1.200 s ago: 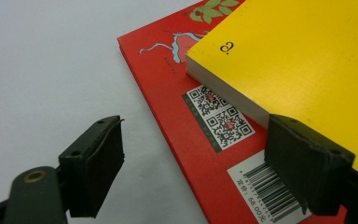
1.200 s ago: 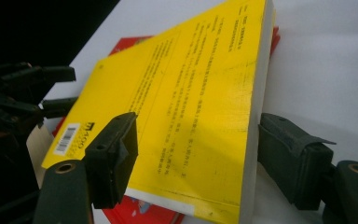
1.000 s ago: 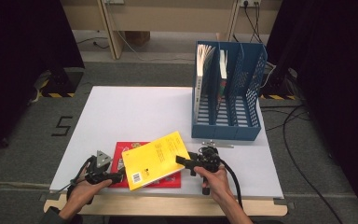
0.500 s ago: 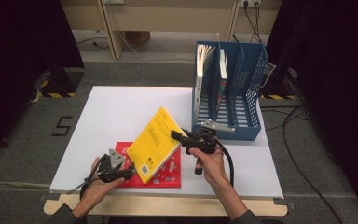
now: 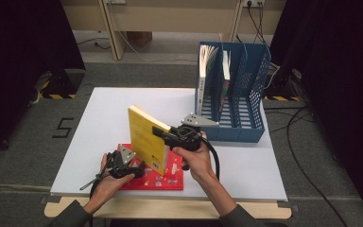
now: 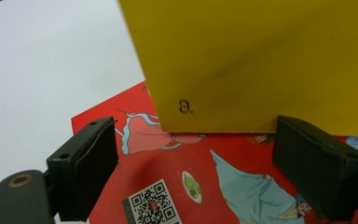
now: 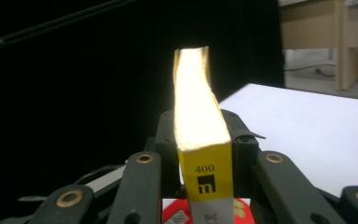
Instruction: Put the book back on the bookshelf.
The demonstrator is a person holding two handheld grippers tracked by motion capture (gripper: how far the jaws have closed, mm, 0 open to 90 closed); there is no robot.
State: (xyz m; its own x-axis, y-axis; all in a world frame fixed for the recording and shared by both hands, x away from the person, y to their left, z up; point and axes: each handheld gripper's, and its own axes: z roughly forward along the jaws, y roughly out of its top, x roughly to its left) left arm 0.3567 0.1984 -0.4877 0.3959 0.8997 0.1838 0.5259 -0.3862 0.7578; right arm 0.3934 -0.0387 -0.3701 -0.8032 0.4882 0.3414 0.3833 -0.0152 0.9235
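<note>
Above table (image 5: 104, 118), yellow book (image 5: 146, 142) pinched between right fingers (image 7: 242, 140).

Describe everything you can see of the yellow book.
The yellow book is a thick paperback with a plain yellow cover, pale page edges and a spine printed with "400" and a small black logo. It stands nearly upright, tilted, above the red picture book near the table's front edge. The right gripper is shut on it, a jaw on each cover. The left gripper, jaws open, sits just below its bottom edge without touching it. Whether that edge rests on the red book is unclear.
</note>
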